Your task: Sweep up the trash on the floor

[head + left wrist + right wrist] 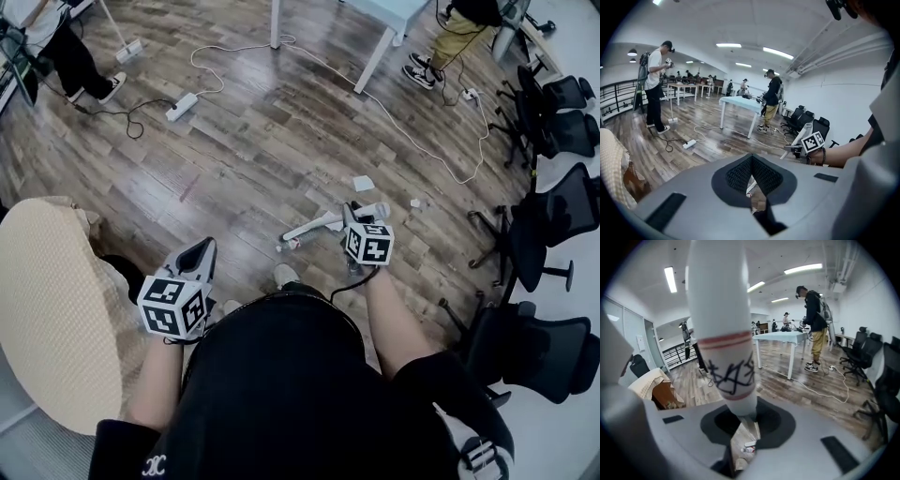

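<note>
— How far are we getting with the sweeping?

— We are only starting, by our reckoning. Our right tongs (356,214) are clenching the white handle (323,223) of what we are taking for the broom, though its head is hidden from us. Our left tongs (202,247) are hanging pressed together with nothing between them.

— And where is the trash lying?

— It is lying loose on the wooden floor (262,141). We are seeing a white paper scrap (364,183) just ahead of the right tongs, a smaller bit (415,202) to its right, and a small piece (289,245) near the handle's far end.

— So nothing is gathered?

— We are seeing no pile and no dustpan, so we are judging that all the sweeping is waiting for us.
</note>
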Motion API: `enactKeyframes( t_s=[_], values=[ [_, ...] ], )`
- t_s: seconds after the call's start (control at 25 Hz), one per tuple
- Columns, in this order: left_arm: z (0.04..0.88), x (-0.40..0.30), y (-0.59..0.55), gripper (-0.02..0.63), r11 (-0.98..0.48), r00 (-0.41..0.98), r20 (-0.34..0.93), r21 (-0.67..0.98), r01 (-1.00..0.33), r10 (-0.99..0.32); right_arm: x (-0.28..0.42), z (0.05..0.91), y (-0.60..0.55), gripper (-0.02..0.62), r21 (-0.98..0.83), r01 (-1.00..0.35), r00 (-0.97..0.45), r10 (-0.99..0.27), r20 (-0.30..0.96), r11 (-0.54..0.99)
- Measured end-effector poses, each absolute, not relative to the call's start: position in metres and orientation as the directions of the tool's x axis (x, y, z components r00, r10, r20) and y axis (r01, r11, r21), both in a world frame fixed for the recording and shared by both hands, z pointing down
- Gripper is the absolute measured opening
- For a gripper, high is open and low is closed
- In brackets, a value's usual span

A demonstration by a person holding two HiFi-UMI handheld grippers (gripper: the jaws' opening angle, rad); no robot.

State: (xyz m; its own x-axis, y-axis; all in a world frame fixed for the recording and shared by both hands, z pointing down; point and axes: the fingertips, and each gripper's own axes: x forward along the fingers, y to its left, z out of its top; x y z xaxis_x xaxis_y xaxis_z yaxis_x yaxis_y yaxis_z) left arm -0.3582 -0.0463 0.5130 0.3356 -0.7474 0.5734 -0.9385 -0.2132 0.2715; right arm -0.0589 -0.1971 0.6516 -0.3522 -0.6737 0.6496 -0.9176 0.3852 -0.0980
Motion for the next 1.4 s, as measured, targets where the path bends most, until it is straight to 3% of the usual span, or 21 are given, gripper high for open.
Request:
enactKeyframes(
  t_s=[0.28,0.72,1.4],
  values=[
    [0.521,-0.337,-0.031,-0.005,-0.265,0.392,0.581,0.294,-0.918,-0.714,0.019,0.621,-0.206,0.077,-0.087,-0.979,-0.198,-0.770,0.606,0.183],
    [0.527,-0.257,-0.061,-0.005,-0.407,0.496,0.576,0.288,-0.867,-0.650,0.116,0.582,-0.236,0.075,-0.074,-0.997,-0.061,-0.840,0.539,0.025],
    [0.530,-0.257,-0.061,-0.005,-0.228,0.331,0.643,0.241,-0.943,-0.691,0.156,0.600,-0.307,0.075,-0.025,-0.999,-0.032,-0.855,0.518,0.022]
  ],
)
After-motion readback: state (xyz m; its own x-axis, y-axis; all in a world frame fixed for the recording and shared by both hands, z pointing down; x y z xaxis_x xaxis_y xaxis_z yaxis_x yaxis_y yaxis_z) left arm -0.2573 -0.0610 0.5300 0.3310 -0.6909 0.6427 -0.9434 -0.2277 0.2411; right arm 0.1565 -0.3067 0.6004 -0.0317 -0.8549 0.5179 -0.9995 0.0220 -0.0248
